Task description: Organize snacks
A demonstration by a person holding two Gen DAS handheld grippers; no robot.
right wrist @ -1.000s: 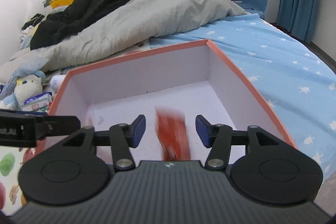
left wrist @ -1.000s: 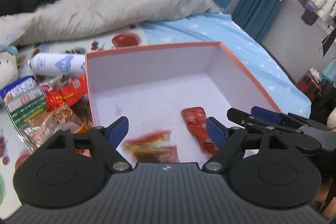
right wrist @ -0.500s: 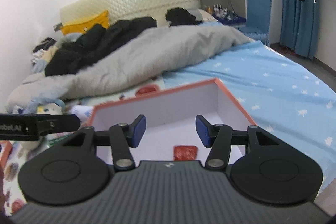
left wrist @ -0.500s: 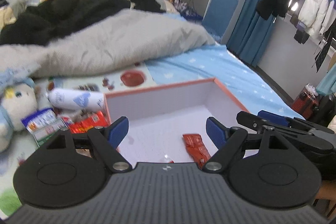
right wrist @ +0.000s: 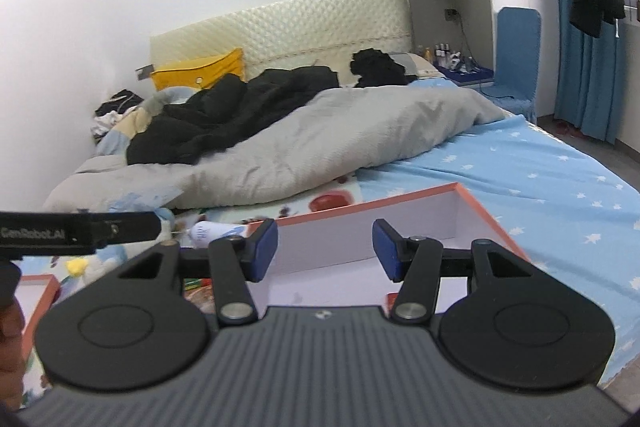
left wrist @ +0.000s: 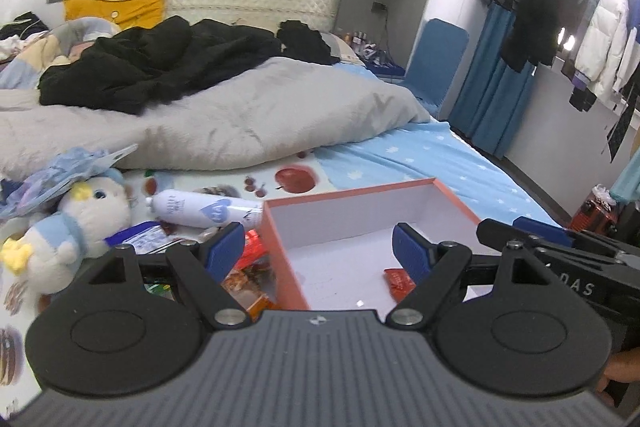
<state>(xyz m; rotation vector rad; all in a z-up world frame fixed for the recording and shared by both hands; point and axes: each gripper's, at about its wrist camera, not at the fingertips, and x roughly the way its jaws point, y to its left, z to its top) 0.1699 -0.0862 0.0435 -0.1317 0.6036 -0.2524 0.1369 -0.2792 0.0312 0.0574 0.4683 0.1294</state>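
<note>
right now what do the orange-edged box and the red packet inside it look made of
The orange-rimmed box with white walls looks like matte cardboard: flat stiff walls, crisp corners, no shine. The small red snack packet seems a glossy plastic or foil film, going by its crinkled surface, though it is partly hidden.

Each tool (left wrist: 319,243) is black with blue pads (left wrist: 408,251), silver screws.

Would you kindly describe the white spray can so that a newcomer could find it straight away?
Start at the grey duvet on the bed, then look down to the fruit-print mat in front of it. The spray can lies on its side there, between the plush toy and the orange-rimmed box. It is the only white cylinder, with a blue heart on it, among flat snack packets.
</note>
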